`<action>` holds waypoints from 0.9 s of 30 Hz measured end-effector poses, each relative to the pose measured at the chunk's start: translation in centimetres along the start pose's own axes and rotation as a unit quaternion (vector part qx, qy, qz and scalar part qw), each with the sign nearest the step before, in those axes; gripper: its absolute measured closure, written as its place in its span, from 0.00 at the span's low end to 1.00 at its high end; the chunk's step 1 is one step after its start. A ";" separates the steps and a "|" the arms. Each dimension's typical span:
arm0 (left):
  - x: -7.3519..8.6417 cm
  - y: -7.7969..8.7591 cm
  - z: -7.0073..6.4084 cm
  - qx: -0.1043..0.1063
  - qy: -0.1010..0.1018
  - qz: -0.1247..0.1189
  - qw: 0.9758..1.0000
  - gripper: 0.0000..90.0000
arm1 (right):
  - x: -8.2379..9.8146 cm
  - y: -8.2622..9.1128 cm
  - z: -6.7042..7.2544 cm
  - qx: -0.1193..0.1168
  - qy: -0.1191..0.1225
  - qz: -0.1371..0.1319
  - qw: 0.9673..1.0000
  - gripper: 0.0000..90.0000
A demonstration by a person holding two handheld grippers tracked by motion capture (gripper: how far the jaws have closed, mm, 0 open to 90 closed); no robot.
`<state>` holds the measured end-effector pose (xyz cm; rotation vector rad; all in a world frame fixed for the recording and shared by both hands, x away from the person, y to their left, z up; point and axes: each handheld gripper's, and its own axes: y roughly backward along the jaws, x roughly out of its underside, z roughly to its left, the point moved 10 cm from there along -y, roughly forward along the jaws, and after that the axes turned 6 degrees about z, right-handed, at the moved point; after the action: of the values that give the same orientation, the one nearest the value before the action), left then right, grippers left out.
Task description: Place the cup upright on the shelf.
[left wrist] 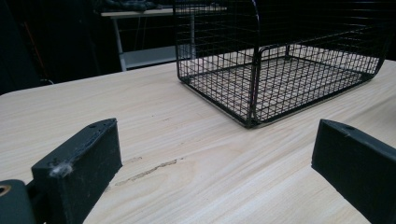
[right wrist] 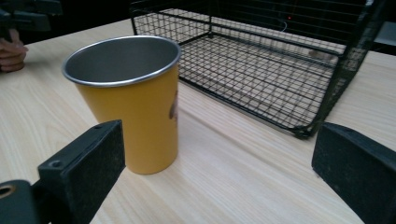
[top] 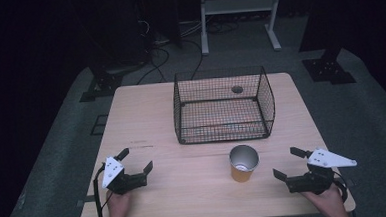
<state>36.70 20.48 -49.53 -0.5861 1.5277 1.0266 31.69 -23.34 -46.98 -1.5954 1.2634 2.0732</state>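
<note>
Two grippers wait on the near side of the pale wooden table (top: pixel 146 116), seen from the high view, and both have their jaws wide apart with nothing between them. One yellow metal cup with a shiny silver inside (top: pixel 244 163) stands upright between them, its open mouth facing up, just in front of the near wall of the black wire basket (top: pixel 223 107). That cup sits closer to the right gripper (top: pixel 290 164) than to the left gripper (top: pixel 135 159), so the right hand looks like the better one to reach for it. From the right gripper the cup is to the left and a little farther away, with bare table all the way across. From the left gripper view, the wire basket (left wrist: pixel 280 60) stands ahead and to the right, and plain table (left wrist: pixel 140 116) lies between the two open jaws. From the right gripper view, the yellow cup (right wrist: pixel 128 100) is close, standing tall just above the left jaw, and not yet in the gap. The basket (right wrist: pixel 280 70) is right behind it, so there is little room on the far side, but lots of room on the near side and on both sides of the cup.
</note>
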 end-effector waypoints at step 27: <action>0.0 0.0 0.0 0.001 0.000 -0.001 1.000 0.01 | -0.8 -4.6 4.6 -0.049 0.030 0.023 0.998 0.01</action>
<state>36.69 20.46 -49.52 -0.5858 1.5289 1.0236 31.87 -16.90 -48.35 -1.6990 1.2453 2.1613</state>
